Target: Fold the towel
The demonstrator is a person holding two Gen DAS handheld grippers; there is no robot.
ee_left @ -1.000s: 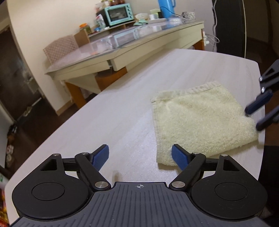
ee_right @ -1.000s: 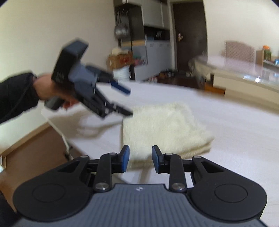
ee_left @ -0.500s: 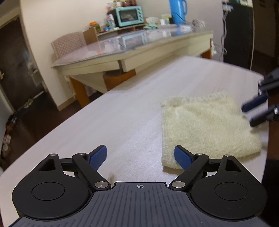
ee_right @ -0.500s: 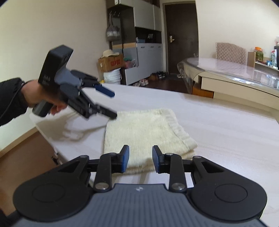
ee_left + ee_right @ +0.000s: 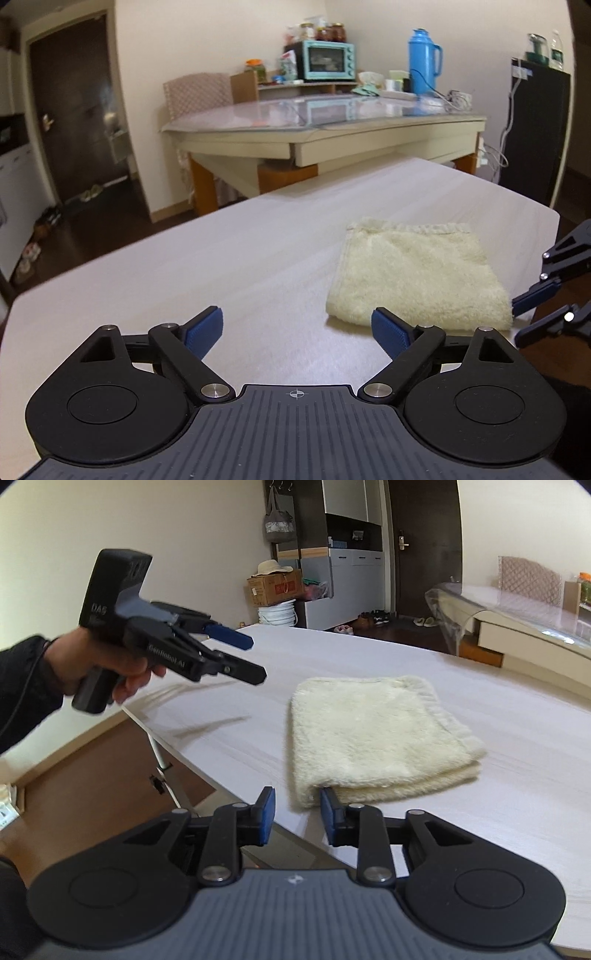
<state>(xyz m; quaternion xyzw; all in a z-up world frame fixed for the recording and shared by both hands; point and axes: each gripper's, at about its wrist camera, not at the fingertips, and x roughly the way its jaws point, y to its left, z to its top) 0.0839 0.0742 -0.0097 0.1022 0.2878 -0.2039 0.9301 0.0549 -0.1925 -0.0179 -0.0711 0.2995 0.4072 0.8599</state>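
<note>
A cream towel (image 5: 417, 275) lies folded into a thick rectangle on the pale wooden table (image 5: 229, 266); it also shows in the right wrist view (image 5: 373, 734). My left gripper (image 5: 297, 326) is wide open and empty, held above the table to the left of the towel's near corner; it appears in the right wrist view (image 5: 255, 657) too. My right gripper (image 5: 297, 810) is open and empty, just in front of the towel's near edge, at the table edge; it appears at the right of the left wrist view (image 5: 524, 317).
The table's edge (image 5: 192, 760) runs under my right gripper, with floor below. A glass-topped table (image 5: 332, 118) with an oven, a blue flask and jars stands behind. A black cabinet (image 5: 535, 129) is at the back right.
Both grippers have pulled back and away from the folded towel. The right gripper's jaws have opened a little. The towel has stayed flat on the table.
</note>
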